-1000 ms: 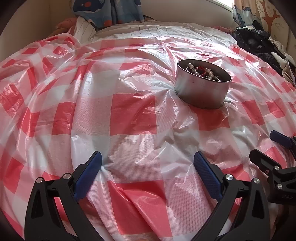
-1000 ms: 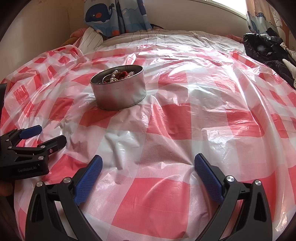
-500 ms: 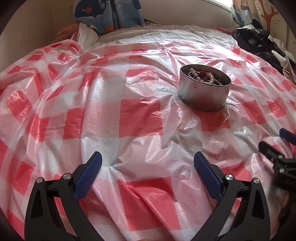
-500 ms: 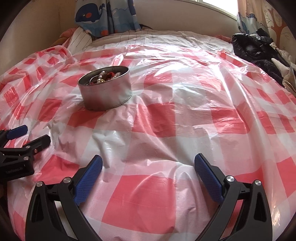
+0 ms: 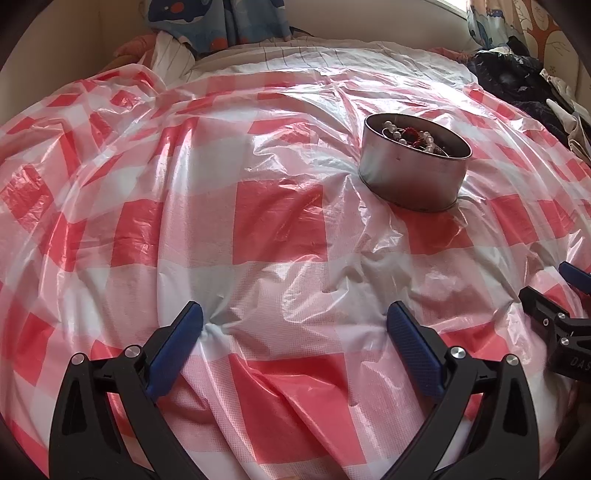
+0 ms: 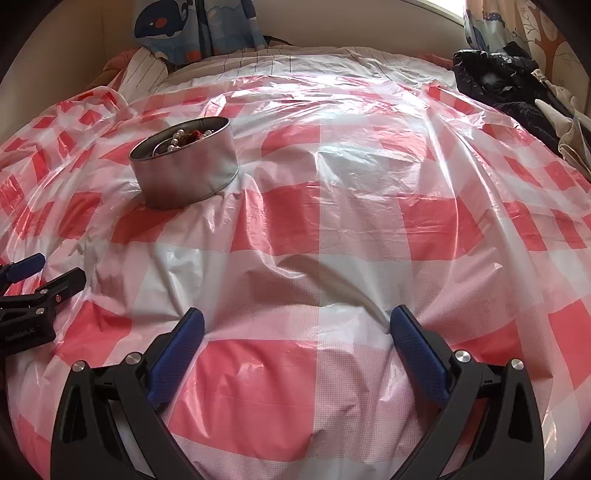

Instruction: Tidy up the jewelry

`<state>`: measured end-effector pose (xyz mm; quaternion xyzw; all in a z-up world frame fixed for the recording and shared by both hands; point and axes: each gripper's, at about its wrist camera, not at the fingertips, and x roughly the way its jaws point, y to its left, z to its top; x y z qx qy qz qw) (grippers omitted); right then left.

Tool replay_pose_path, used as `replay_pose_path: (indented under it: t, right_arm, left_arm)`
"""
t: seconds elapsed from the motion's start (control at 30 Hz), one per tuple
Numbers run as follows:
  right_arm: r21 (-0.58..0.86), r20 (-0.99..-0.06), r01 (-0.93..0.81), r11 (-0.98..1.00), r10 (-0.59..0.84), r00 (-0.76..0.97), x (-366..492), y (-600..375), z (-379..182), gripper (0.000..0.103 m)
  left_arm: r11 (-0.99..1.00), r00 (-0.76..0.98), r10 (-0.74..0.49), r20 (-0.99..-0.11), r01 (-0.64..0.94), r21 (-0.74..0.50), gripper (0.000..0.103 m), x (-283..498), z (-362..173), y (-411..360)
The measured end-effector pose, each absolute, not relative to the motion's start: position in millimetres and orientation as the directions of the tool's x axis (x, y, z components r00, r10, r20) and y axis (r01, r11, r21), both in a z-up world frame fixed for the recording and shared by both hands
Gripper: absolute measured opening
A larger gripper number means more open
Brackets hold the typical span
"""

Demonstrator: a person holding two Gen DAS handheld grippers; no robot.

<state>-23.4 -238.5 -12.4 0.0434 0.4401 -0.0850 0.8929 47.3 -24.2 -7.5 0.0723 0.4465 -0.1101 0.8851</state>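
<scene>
A round metal tin (image 5: 413, 173) stands on the red-and-white checked plastic sheet (image 5: 273, 221), holding pearl beads and a red piece of jewelry (image 5: 410, 134). In the right wrist view the same tin (image 6: 186, 173) sits at the upper left. My left gripper (image 5: 295, 332) is open with nothing between its blue pads, well short of the tin and to its left. My right gripper (image 6: 297, 332) is also open and holds nothing, with the tin far off to its left. Each gripper shows at the edge of the other's view: the right gripper (image 5: 554, 295), the left gripper (image 6: 37, 277).
The plastic sheet (image 6: 351, 221) covers a soft, bulging bed with many wrinkles. A dark heap of clothes (image 6: 506, 85) lies at the back right. A whale-print cloth (image 6: 192, 29) and a striped sheet (image 6: 258, 62) sit at the back by the wall.
Both grippers have shifted a little over the sheet, so the tin sits slightly differently in each view. Neither has opened, shut, or touched anything.
</scene>
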Motion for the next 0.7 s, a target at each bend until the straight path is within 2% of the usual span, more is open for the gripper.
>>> replay_pose_path:
  t: [0.23, 0.7]
  right_arm:
    - [-0.050, -0.777, 0.209, 0.977, -0.169, 0.606, -24.3, -231.3, -11.1, 0.097]
    - [-0.047, -0.778, 0.208, 0.977, -0.167, 0.605, -23.7, -230.4, -11.0, 0.097]
  left_arm:
    - [0.965, 0.577, -0.129, -0.807, 0.259, 0.030, 0.096, 47.1, -7.9, -24.8]
    - [0.965, 0.577, -0.129, -0.807, 0.259, 0.030, 0.096, 47.5, -7.9, -25.2]
